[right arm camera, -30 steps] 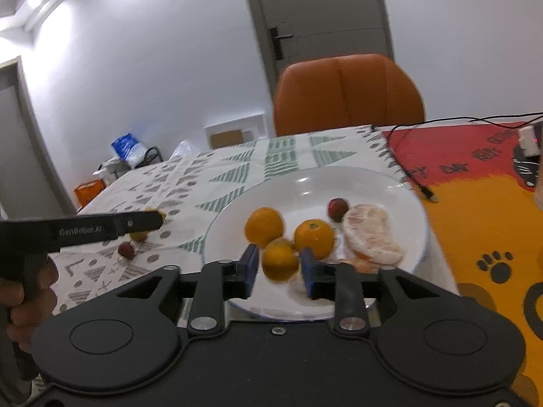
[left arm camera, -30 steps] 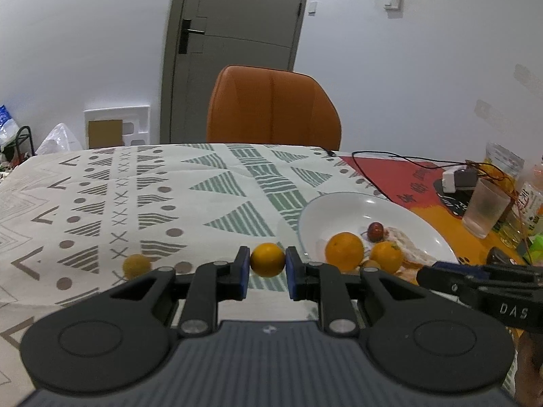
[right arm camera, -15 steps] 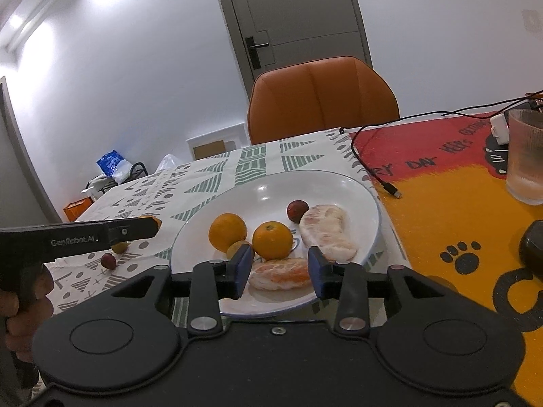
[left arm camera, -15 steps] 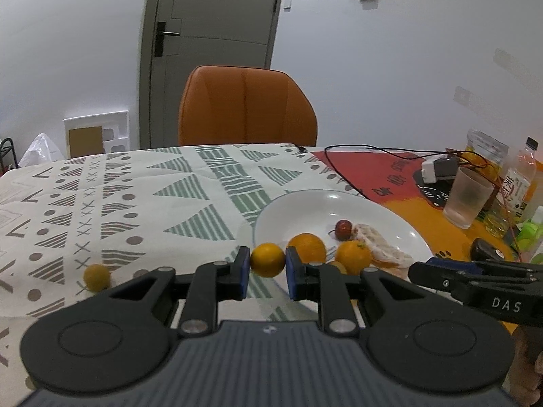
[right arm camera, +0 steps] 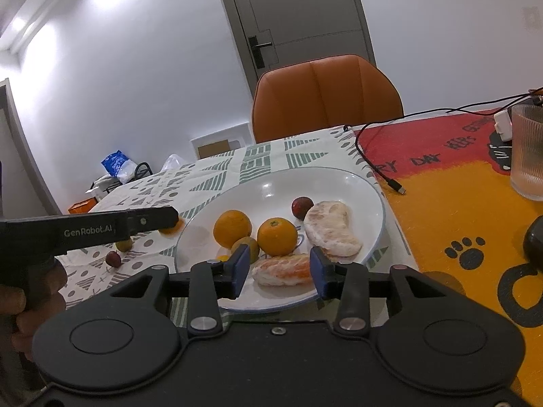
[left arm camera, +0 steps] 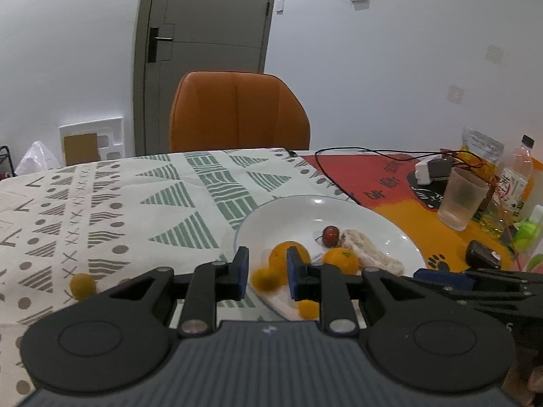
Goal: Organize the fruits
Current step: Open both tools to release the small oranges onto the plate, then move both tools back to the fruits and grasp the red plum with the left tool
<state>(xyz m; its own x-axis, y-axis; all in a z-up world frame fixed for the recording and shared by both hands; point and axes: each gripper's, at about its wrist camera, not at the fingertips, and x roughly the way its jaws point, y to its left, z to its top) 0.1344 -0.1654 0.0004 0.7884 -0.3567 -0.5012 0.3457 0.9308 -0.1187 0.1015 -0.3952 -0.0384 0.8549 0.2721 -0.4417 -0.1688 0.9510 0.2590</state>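
White plate [right arm camera: 366, 186], orange fruits [right arm camera: 277, 236]

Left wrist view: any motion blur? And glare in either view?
Left wrist view: the small orange fruit between the open fingers of the left hand-held gripper is smeared, the rest fairly sharp. Both views: ceiling-light highlights on the white plate. Right wrist view: blown-out patch on the upper-left wall.

The plate [right arm camera: 366, 183] is white, smooth and shiny, and the lamp light gleams on it. The tablecloth [left arm camera: 112, 203] looks like soft, dull cloth. The oranges [right arm camera: 276, 236] have bumpy skin with a little shine. The peeled pieces [right arm camera: 331, 229] look pale and rough. The cup [left arm camera: 461, 200] is cloudy see-through plastic. The chair [left arm camera: 237, 112] looks like smooth orange leather.
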